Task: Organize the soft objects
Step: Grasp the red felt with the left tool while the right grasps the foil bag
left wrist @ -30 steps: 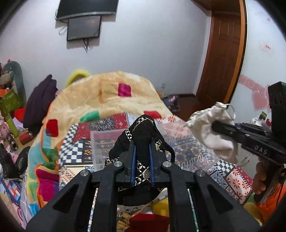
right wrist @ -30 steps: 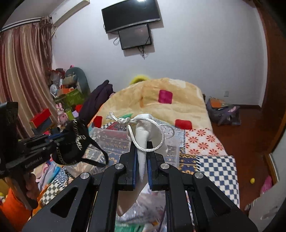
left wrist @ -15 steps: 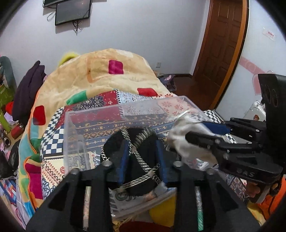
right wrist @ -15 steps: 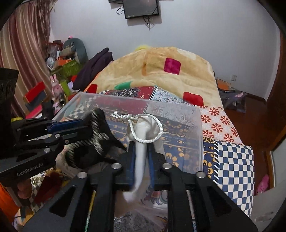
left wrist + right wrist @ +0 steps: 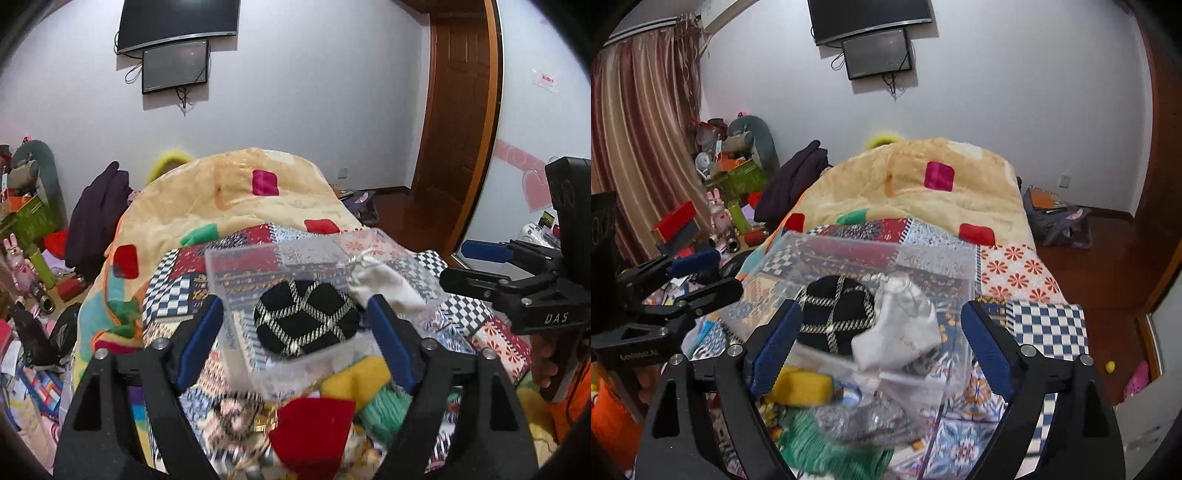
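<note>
The clear box (image 5: pixel 236 258) is sitting on the patchwork quilt (image 5: pixel 173 291), and its near rim is hard to trace: the walls are blurring into the pattern behind them. Two soft things are lying inside it: one black pouch (image 5: pixel 306 323) with silver criss-cross lines and, touching it on the right, one white drawstring bag (image 5: pixel 384 284). The bag's cord is too small to make out.

In front of the box, loose items are smearing with motion: one red piece (image 5: pixel 314 428), one yellow piece (image 5: pixel 358 376) and one green piece (image 5: pixel 384 410), the red one partly cut off by the left gripper (image 5: pixel 295 325). Its fingers are spreading wide and gripping nothing, framing the box. The right gripper (image 5: pixel 879 332) is likewise gaping wide and empty, with the box (image 5: pixel 849 251), pouch (image 5: pixel 834 310) and bag (image 5: pixel 901 328) showing between its fingers. A grey glittery item (image 5: pixel 871 417) below the box is too blurred to identify.
</note>
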Motion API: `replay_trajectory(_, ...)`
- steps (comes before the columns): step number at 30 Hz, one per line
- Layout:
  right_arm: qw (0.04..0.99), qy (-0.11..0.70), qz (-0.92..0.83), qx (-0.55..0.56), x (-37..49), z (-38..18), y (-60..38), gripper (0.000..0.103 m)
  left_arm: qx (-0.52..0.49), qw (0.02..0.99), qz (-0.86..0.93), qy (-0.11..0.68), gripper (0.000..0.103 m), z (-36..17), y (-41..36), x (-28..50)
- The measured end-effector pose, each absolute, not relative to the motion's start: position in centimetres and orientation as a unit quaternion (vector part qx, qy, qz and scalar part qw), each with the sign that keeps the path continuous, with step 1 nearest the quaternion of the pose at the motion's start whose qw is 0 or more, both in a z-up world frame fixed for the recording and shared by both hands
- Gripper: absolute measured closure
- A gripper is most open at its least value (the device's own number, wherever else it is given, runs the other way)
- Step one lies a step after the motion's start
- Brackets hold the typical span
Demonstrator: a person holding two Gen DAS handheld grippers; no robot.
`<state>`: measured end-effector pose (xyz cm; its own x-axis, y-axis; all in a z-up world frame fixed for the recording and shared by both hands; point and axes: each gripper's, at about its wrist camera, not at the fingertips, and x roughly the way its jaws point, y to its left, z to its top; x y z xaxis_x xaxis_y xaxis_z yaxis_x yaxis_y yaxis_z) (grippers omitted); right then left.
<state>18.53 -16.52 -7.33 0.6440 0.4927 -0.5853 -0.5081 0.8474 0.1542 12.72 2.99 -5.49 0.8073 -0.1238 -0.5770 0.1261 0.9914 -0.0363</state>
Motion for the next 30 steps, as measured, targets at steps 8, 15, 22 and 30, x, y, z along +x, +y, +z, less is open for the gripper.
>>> replay_trajectory(8, 0.902, 0.344, 0.260, -0.029, 16.7, -9.8, -16.8, 0.016, -0.002, 0.939, -0.067, 0.338, 0.019, -8.2, 3.0, 10.0)
replay_trajectory(15, 0.877, 0.403, 0.261, -0.017, 17.2, -13.8, -16.9, 0.016, -0.012, 0.928, -0.077, 0.364, 0.020, -11.2, 2.3, 8.5)
replay_trajectory(22, 0.858, 0.430, 0.281, -0.021, 17.7, -15.6, -15.9, 0.016, -0.002, 0.925, -0.093, 0.368, 0.047, -13.0, 1.4, 8.1)
replay_trajectory(30, 0.857, 0.431, 0.283, -0.029, 17.3, -16.2, -15.5, 0.033, 0.004, 0.918, -0.093, 0.385, 0.081, -14.3, 0.8, 8.5)
